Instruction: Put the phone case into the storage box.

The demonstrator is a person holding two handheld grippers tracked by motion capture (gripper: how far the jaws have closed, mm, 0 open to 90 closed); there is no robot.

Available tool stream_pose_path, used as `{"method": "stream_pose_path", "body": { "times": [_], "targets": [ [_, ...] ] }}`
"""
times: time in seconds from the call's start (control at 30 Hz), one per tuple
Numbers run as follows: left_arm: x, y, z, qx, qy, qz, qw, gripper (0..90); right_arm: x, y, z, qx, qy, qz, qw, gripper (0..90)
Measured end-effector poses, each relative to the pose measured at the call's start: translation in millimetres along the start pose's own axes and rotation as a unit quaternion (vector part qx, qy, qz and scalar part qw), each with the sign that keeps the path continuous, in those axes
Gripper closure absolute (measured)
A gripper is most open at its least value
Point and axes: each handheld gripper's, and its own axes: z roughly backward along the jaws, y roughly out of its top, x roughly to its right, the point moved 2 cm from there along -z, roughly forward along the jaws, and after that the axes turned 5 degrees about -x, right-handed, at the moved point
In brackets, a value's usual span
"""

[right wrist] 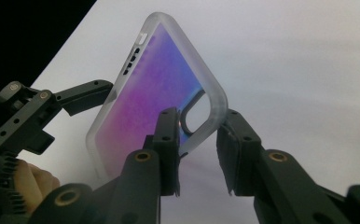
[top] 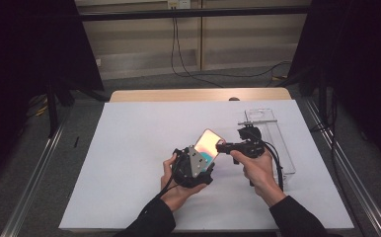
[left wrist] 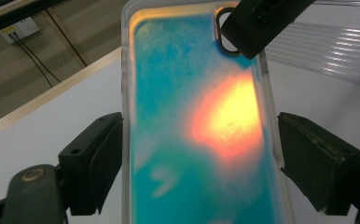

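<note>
Above the white tabletop (top: pixel 129 163) we hold an iridescent phone case (top: pixel 207 143) clamped by its long edges in our left gripper (top: pixel 194 165), while our right gripper (top: pixel 224 146) straddles its camera-cutout corner, jaws not yet pinching, transfer apparently unfinished.

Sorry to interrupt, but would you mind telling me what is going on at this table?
A person holds a claw in each hand over a white-covered table. The left claw grips an iridescent phone case by its long edges. The right claw straddles the case's corner by the camera cutout, one jaw in front and one behind; whether its pads already press on it is unclear. A clear plastic box sits on the table to the right.
</note>
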Motion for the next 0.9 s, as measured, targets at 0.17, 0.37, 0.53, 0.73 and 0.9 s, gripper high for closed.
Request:
{"method": "stream_pose_path", "body": {
  "times": [0.17, 0.37, 0.53, 0.73, 0.9],
  "targets": [
    [0.4, -0.1, -1.1, 0.000, 0.004, 0.001, 1.0000, 16.9, 1.9, -0.1, -0.8, 0.004, 0.000, -0.014, 0.9999, 72.4],
    [0.1, -0.7, -2.4, -0.001, 0.009, 0.002, 1.0000, 16.9, 1.8, 0.3, -0.2, 0.009, 0.004, -0.028, 0.9996, 75.3],
    [-2.3, -1.4, -4.0, -0.002, 0.014, 0.002, 0.9999, 16.8, 0.2, 1.2, 0.0, 0.018, 0.009, -0.031, 0.9993, 77.8],
    [-7.1, -3.7, -8.1, 0.000, 0.023, 0.011, 0.9997, 16.5, -4.3, 4.0, 1.3, 0.027, 0.040, -0.032, 0.9983, 82.6],
    [-11.7, -3.9, -10.4, 0.002, -0.003, 0.023, 0.9997, 14.2, -8.8, 4.4, 2.4, 0.031, 0.046, -0.020, 0.9983, 83.4]
  ]
}}
